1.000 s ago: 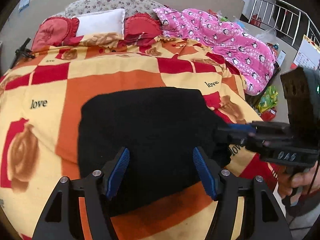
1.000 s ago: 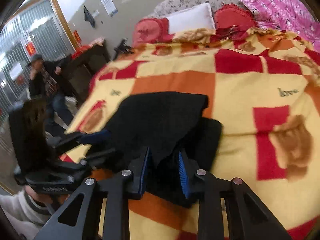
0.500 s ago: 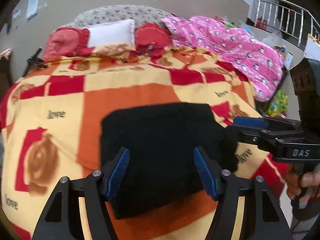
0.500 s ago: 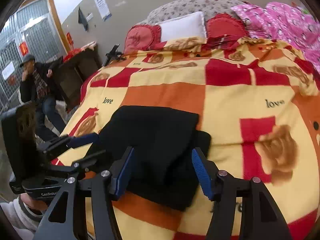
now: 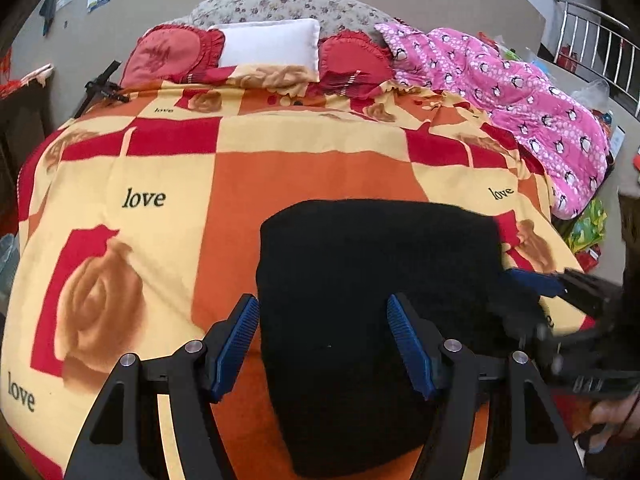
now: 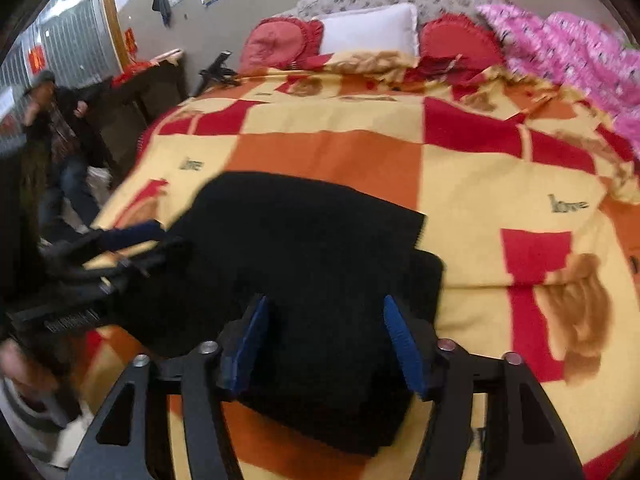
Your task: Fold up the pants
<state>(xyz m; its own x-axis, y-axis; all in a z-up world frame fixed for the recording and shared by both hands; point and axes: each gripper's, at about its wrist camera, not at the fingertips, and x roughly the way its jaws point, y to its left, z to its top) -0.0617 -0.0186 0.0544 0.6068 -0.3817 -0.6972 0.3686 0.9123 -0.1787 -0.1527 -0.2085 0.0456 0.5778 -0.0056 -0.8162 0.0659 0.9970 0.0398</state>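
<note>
Black pants (image 5: pixel 372 300) of thick, matte, fuzzy fabric lie folded into one blocky, roughly rectangular stack on the fleecy blanket checked in orange, red and cream with printed roses and "love" lettering (image 5: pixel 168 184), near the foot of the bed. In the right wrist view the stack shows two layers, the upper one set back from the lower at its right edge. The left gripper (image 5: pixel 322 346) hangs over the stack with its two ribbed blue pads spread wide, holding nothing; the right gripper (image 6: pixel 326 346) does likewise. Two frilled red cushions (image 5: pixel 172 54) flank one plain white pillow (image 5: pixel 270 46); one pink penguin-print quilt (image 5: pixel 520 108) lies crumpled alongside.
</note>
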